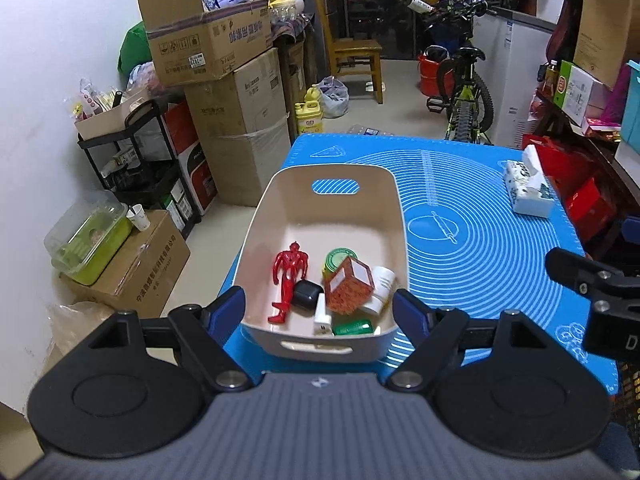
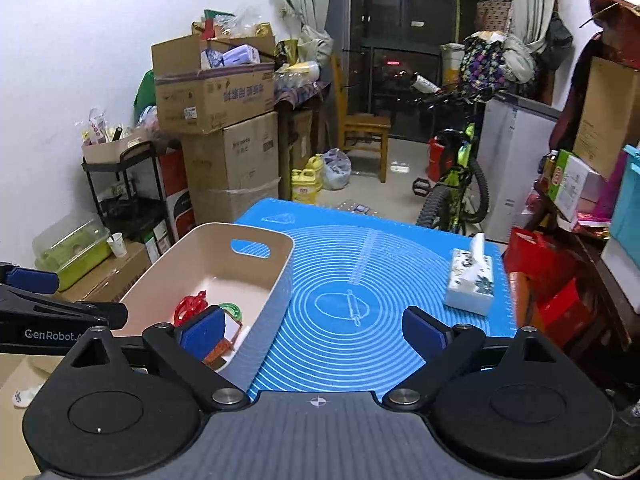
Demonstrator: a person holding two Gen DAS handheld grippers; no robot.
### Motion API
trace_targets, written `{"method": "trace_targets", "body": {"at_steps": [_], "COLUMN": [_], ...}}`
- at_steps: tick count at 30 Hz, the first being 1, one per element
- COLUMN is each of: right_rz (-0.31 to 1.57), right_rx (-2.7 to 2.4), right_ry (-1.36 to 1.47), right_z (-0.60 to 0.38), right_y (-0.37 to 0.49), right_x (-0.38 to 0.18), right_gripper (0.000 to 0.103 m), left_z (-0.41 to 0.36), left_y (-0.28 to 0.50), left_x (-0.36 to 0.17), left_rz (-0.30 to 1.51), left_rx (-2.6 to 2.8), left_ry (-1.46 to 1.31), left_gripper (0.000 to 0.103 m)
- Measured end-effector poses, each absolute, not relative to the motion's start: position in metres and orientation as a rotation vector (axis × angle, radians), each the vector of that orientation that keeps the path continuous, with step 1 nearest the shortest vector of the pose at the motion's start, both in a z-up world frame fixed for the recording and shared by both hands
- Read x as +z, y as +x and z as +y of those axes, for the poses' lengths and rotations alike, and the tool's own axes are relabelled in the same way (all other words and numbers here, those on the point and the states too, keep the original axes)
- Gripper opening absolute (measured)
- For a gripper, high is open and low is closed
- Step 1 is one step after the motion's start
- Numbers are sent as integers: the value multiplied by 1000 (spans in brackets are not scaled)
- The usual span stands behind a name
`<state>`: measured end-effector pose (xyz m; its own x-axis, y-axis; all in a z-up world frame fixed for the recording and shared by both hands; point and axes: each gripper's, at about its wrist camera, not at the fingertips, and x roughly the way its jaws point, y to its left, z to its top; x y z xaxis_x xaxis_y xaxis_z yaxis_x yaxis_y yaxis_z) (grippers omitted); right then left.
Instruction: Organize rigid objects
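I am looking down into a cream bin point(image 1: 256, 240) with cut-out handles, sitting on the blue mat point(image 1: 480, 240) at the worktop's left edge. Lying in its near end are a red figure point(image 1: 289, 280), a black case point(image 1: 307, 294), a white plug point(image 1: 322, 316), an orange-speckled cube point(image 1: 350, 284), a green tin point(image 1: 336, 259), a white jar point(image 1: 382, 282) and a green bottle point(image 1: 352, 327). My left gripper point(image 1: 320, 310) is hovering spread wide and empty over that end. My right gripper point(image 2: 314, 332) is gaping empty beside the bin. A tissue pack point(image 2: 470, 284) is lying far right.
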<state>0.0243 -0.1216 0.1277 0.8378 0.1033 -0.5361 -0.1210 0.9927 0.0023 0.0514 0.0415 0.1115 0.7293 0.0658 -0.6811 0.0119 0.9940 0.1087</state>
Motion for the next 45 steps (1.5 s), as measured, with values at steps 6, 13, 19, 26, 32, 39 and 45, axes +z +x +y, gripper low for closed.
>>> {"method": "trace_targets", "body": {"at_steps": [6, 13, 19, 26, 32, 39, 45], "right_rz": [551, 539, 525, 513, 540, 552, 545], "right_rx": [86, 56, 31, 16, -7, -25, -23], "right_ry": [11, 47, 72, 81, 122, 117, 82], "right_z": [-138, -158, -171, -178, -183, -184, -174], "right_y": [-7, -47, -78, -96, -101, -105, -109], "right_x": [130, 123, 109, 85, 58, 29, 15], "right_gripper": [96, 96, 96, 96, 96, 96, 95], "left_z": [35, 20, 7, -12, -21, -19, -22], "left_y": [28, -3, -25, -36, -37, -40, -41], "left_x": [109, 103, 95, 69, 43, 23, 16], "left_rz": [747, 715, 662, 630, 634, 657, 654], "left_rx": [13, -6, -15, -34, -37, -31, -43], "left_ry": [115, 159, 164, 166, 174, 176, 200], "left_gripper": [81, 81, 81, 81, 81, 81, 81]}}
